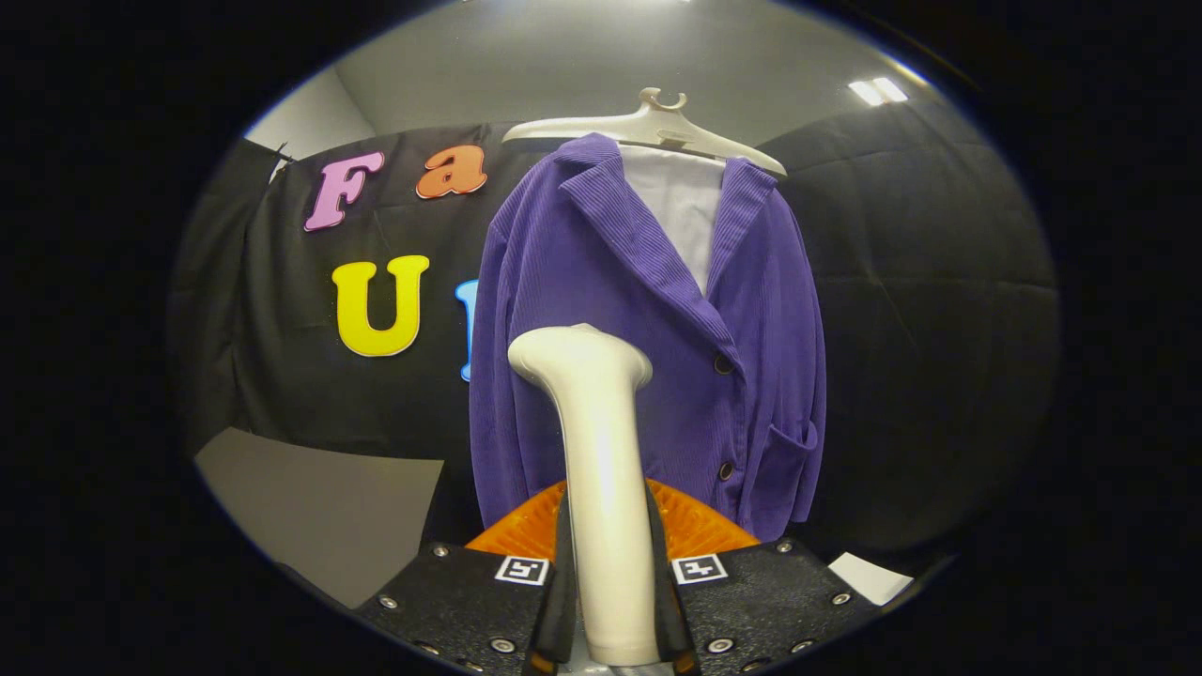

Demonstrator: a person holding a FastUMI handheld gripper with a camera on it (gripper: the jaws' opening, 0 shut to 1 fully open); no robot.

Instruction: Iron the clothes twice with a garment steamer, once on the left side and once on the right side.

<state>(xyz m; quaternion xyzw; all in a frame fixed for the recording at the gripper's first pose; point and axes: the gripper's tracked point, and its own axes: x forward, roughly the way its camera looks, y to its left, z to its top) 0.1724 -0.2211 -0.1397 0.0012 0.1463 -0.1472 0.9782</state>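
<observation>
A purple corduroy jacket (648, 338) hangs on a pale plastic hanger (648, 127) in front of the black booth wall, with a white lining showing at its open collar. My gripper (610, 582) is shut on the handle of a cream-white garment steamer (596, 451), which rises upright between the two fingers. The steamer's head sits over the jacket's lower left half, left of the button line; whether it touches the cloth I cannot tell. The lower hem on that side is hidden behind the steamer and the fingers.
A grey panel (319, 507) lies low to the left of the jacket, and a small white sheet (869, 577) sits low to the right. Black cloth wall stands behind and to both sides. A ceiling light (878, 91) glows above right.
</observation>
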